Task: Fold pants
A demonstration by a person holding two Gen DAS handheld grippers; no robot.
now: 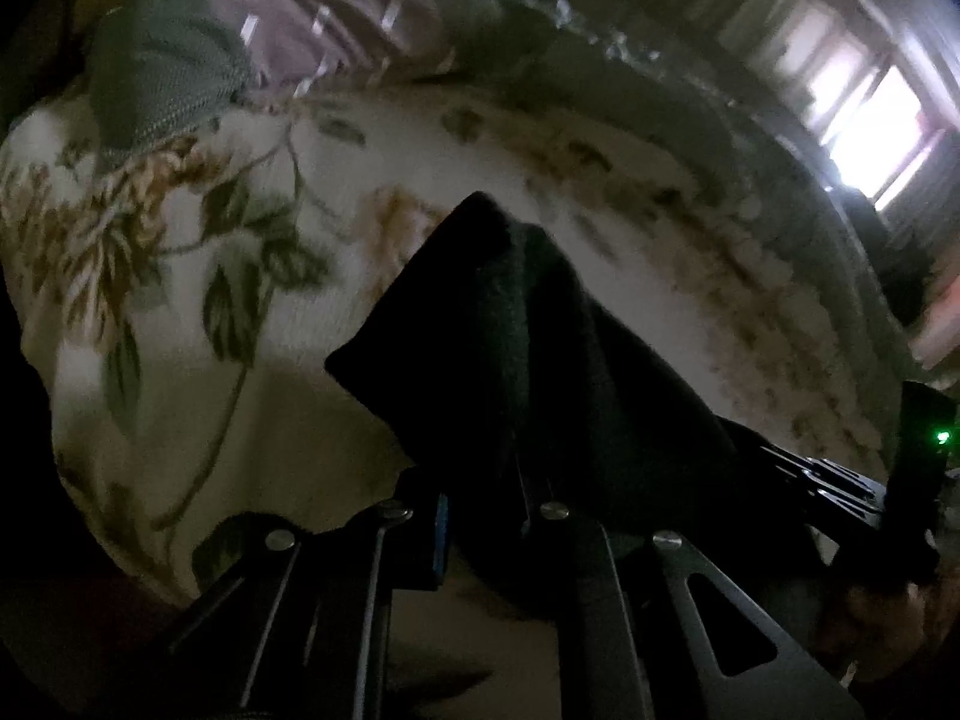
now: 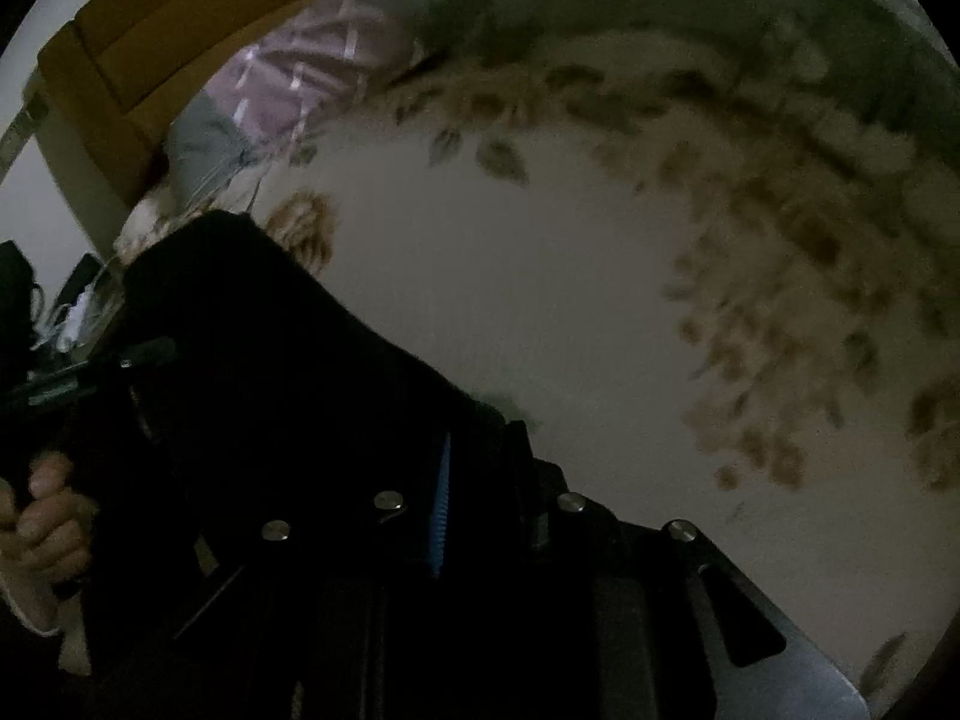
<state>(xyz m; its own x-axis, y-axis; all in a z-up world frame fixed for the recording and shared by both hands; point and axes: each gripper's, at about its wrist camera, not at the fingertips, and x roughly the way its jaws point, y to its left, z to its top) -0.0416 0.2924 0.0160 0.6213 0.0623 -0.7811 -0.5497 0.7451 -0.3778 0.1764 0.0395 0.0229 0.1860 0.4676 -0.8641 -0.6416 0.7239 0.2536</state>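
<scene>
Both grippers pinch the dark pants (image 1: 510, 348): left gripper (image 1: 480, 516) holds cloth rising mid-frame, right gripper (image 2: 474, 480) holds cloth trailing upper left, above the bed (image 2: 540, 300).

Bedspread (image 2: 480, 300) pattern blurred, dim.

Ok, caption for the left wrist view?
Left hand-held gripper lifts a pinched corner of black pants above a floral bedspread.
</scene>
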